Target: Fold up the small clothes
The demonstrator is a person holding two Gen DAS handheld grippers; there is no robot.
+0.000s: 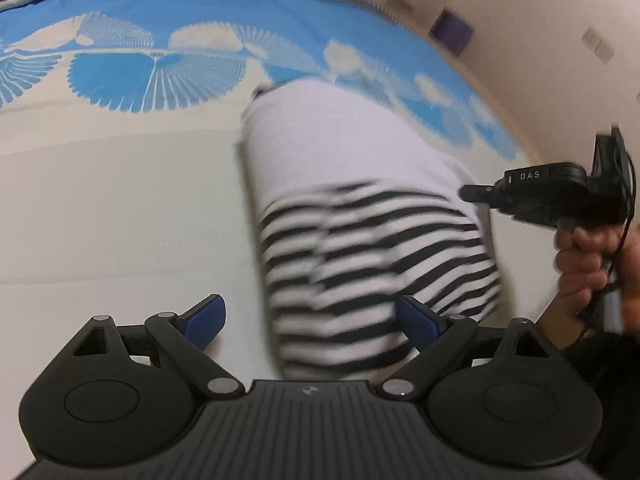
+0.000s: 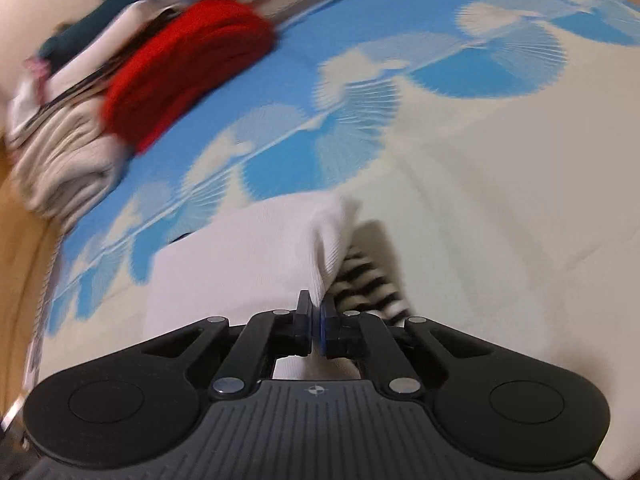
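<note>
A small garment [image 1: 340, 152], white on top with black-and-white stripes lower down, lies on the bed cover [image 1: 120, 208]. My left gripper [image 1: 312, 320] is open, and the striped end lies between its blue pads without being pressed. My right gripper [image 1: 466, 193], held by a hand, hovers at the garment's right edge. In the right wrist view the right gripper [image 2: 316, 308] is shut on a raised fold of the white garment [image 2: 248, 256], with the stripes [image 2: 364, 280] showing underneath the lifted layer.
A stack of folded clothes sits at the far end of the bed, with a red piece [image 2: 188, 68] on a beige one [image 2: 68, 168]. The blue-and-white patterned cover [image 2: 500, 60] stretches beyond. A wooden bed edge [image 2: 20, 240] and a wall [image 1: 540, 20] border it.
</note>
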